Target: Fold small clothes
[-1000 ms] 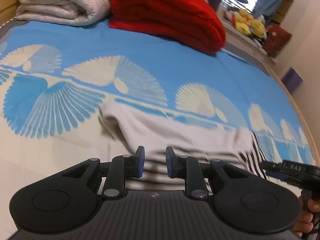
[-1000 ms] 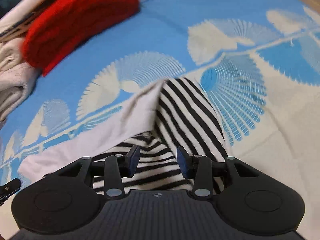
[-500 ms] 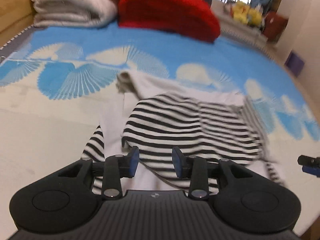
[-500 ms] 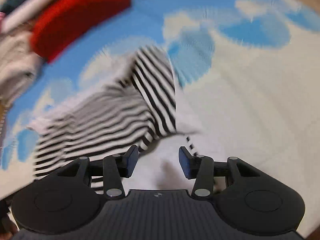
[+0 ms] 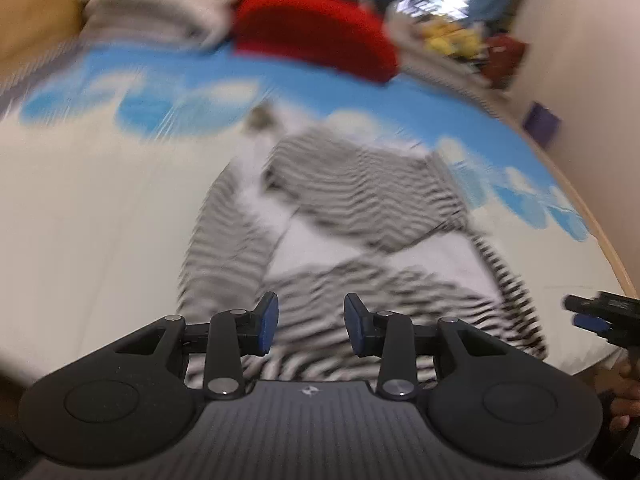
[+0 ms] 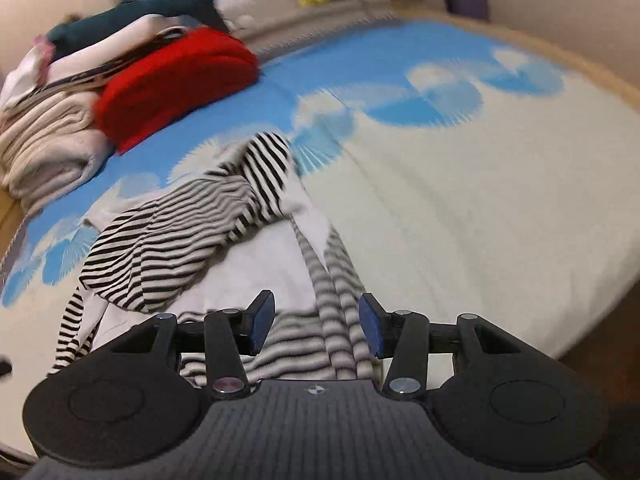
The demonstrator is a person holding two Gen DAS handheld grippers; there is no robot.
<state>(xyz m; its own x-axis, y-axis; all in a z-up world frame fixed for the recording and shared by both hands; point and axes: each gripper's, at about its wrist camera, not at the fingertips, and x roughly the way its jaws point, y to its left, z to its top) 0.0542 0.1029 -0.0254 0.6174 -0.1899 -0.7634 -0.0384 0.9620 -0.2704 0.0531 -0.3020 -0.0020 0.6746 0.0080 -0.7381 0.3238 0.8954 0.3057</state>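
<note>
A black-and-white striped small garment with a white inside lies crumpled on the blue-and-cream bedspread, its far part folded over toward me. My left gripper is open and empty, above the garment's near edge. My right gripper is open and empty, above the garment's near right corner. The right gripper's tip also shows in the left wrist view. The left wrist view is blurred.
A folded red blanket and a stack of folded cream towels lie at the bed's far end. A dark teal plush lies on that pile. The bed's wooden edge runs on the right.
Both grippers have let go of the garment's far part and pulled back toward the near edge of the bed. The striped top now lies folded over itself.
</note>
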